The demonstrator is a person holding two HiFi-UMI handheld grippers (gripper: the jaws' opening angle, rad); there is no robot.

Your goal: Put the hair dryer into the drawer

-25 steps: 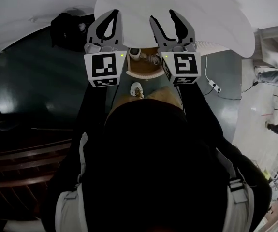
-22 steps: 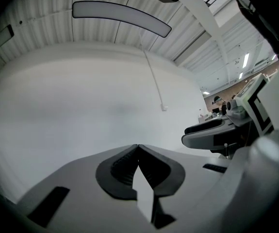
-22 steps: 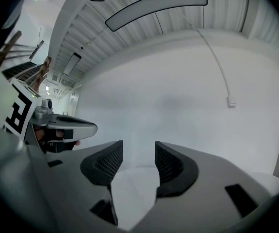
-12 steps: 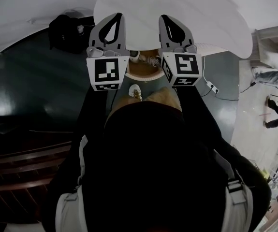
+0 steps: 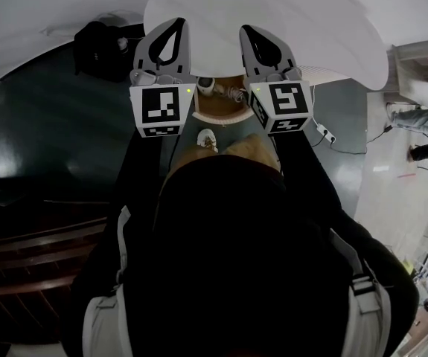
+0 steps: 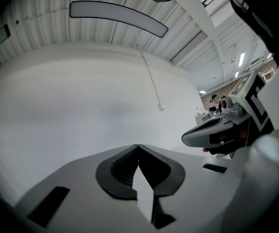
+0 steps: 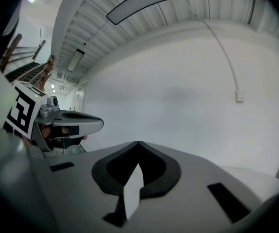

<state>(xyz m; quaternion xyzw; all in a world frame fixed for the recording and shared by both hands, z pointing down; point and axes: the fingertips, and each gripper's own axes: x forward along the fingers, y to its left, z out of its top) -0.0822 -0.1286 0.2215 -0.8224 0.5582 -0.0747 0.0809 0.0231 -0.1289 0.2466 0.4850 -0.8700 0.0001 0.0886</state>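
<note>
The main risk from where I stand is that neither the hair dryer nor the drawer shows in any view. It may already be shut away somewhere out of sight, or it may be waiting to be fetched; I cannot tell which. Both grippers are held level, side by side, facing a plain white wall, with a white rounded top, maybe a table, below them. Reaching for anything with the jaws closed like this would, I reckon, nudge it away instead of taking it. A white cable and power strip lie on the dark floor to the person's right, and a black bag sits to the left, so either could catch a foot on turning.

The left gripper has its jaws together, tips touching, with nothing in them. The right gripper has just been closing its jaws, which now meet tip to tip with nothing between them. The two grippers are near each other but apart.
</note>
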